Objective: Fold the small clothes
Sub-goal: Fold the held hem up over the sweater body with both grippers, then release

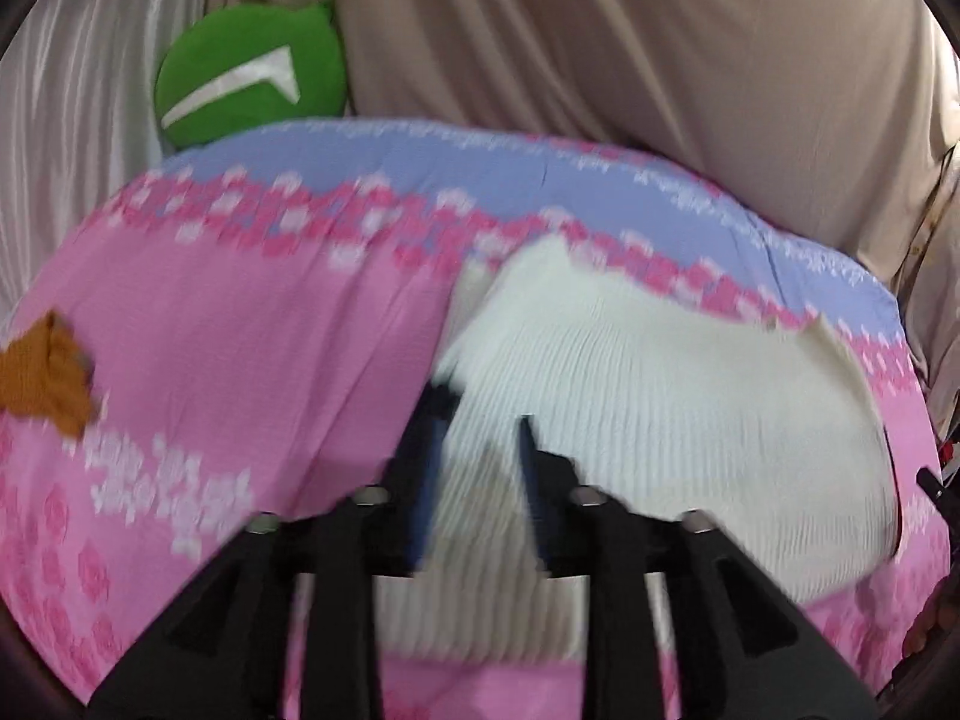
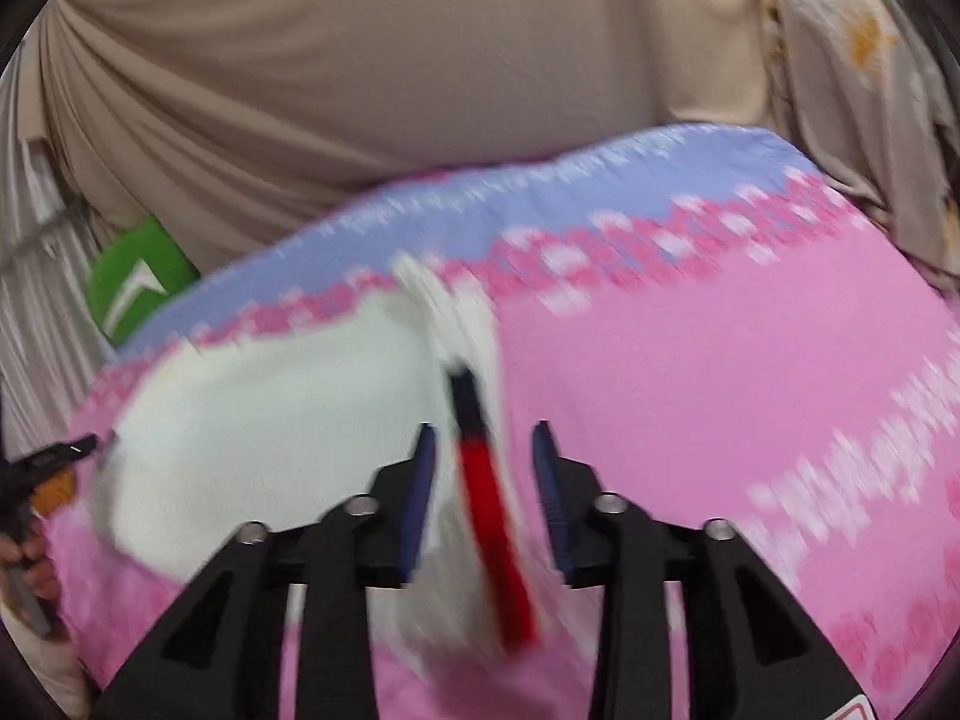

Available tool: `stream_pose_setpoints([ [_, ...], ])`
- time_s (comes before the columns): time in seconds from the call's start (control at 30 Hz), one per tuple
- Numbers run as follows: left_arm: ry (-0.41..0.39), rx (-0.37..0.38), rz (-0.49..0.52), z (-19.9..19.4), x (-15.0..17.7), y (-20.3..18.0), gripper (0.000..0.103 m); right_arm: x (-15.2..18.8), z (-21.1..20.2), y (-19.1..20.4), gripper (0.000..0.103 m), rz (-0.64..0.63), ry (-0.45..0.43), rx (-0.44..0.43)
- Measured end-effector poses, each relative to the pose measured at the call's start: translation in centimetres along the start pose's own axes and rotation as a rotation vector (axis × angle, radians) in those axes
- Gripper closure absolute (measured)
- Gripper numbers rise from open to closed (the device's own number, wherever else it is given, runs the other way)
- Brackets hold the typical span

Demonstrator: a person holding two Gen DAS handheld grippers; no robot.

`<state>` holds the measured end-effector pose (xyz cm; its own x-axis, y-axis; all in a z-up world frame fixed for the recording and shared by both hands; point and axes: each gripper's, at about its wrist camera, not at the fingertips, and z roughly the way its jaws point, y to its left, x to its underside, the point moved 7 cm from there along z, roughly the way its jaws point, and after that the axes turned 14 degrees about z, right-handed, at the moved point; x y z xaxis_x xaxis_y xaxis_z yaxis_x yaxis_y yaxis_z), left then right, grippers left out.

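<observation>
The white ribbed knit garment [image 1: 660,408] lies on the pink and lilac flower-printed bed sheet [image 1: 210,330], its long axis running side to side between the two claws, its far corners pointing toward the beige draped cloth [image 1: 600,60]; the left claw [image 1: 480,426] stands spread with the garment's edge between its pads but not pinched; the right claw [image 2: 483,438] is likewise spread over the opposite edge, beside a red and black strip [image 2: 486,492]; the risk, as I judge it, is that the soft knit slumps or bunches once let go, leaving the fold crooked; blur hides finer detail.
</observation>
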<state>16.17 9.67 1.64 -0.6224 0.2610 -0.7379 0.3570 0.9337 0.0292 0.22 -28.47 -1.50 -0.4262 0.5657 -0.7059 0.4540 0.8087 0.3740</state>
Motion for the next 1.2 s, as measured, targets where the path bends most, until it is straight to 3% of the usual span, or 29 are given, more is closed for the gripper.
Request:
stream_pose_setpoints([
  [0.13,0.034,0.007,0.02,4.1,-3.8,-1.4,0.055,-3.8,6.0,4.2,0.047,-0.055,0.025,0.004],
  [0.23,0.113,0.005,-0.005,8.8,-4.7,-1.3,0.055,-3.7,10.5,5.3,0.045,-0.088,0.099,0.051],
  [0.27,0.135,0.001,-0.017,9.9,-4.4,-0.9,0.066,-3.4,12.5,5.3,0.06,-0.098,0.145,0.061],
  [0.3,0.148,-0.019,-0.021,10.8,-4.4,-0.6,0.086,-3.0,13.3,5.3,0.079,-0.101,0.169,0.062],
  [0.33,0.143,-0.048,-0.021,11.0,-4.4,-0.2,0.091,-3.0,13.4,5.2,0.095,-0.094,0.166,0.054],
  [0.4,0.115,-0.037,-0.028,10.8,-4.9,0.3,0.101,-4.1,10.9,5.6,0.095,-0.066,0.063,-0.013],
  [0.47,0.098,-0.06,-0.033,10.8,-5.1,1.0,0.103,-5.3,8.7,4.5,0.096,-0.021,-0.023,-0.036],
  [0.53,0.114,-0.07,-0.025,11.9,-4.8,1.2,0.103,-5.3,10.5,2.5,0.096,0.024,0.028,0.019],
  [0.57,0.1,-0.09,-0.004,12.4,-4.9,1.0,0.103,-4.3,12.9,1.2,0.095,0.033,0.112,0.075],
  [0.6,0.1,-0.123,0.026,12.5,-5.1,0.7,0.103,-3.7,14.0,0.6,0.096,0.053,0.154,0.064],
  [0.67,0.102,-0.167,0.06,11.8,-5.4,0.1,0.103,-4.4,12.1,0.8,0.093,0.076,0.096,0.061],
  [0.77,0.034,-0.126,0.026,7.6,-5.7,-0.3,0.102,-4.8,7.2,3.1,0.085,0.064,-0.044,0.032],
  [0.83,-0.037,-0.096,0.019,3.4,-5.4,-0.9,0.102,-3.0,4.7,6.5,0.085,0.0,-0.061,-0.058],
  [0.9,-0.066,-0.067,0.037,1.0,-4.6,-2.4,0.102,0.3,3.8,10.8,0.085,-0.103,0.014,-0.15],
  [1.03,0.017,0.039,0.101,1.3,-0.3,-7.1,0.101,10.4,4.4,18.2,0.088,-0.307,0.24,-0.289],
  [1.1,0.066,0.026,0.121,2.4,2.0,-7.7,0.101,13.7,5.1,18.9,0.094,-0.364,0.292,-0.272],
  [1.2,0.105,0.027,0.079,2.8,4.7,-5.3,0.101,13.4,4.7,14.5,0.098,-0.32,0.274,-0.194],
])
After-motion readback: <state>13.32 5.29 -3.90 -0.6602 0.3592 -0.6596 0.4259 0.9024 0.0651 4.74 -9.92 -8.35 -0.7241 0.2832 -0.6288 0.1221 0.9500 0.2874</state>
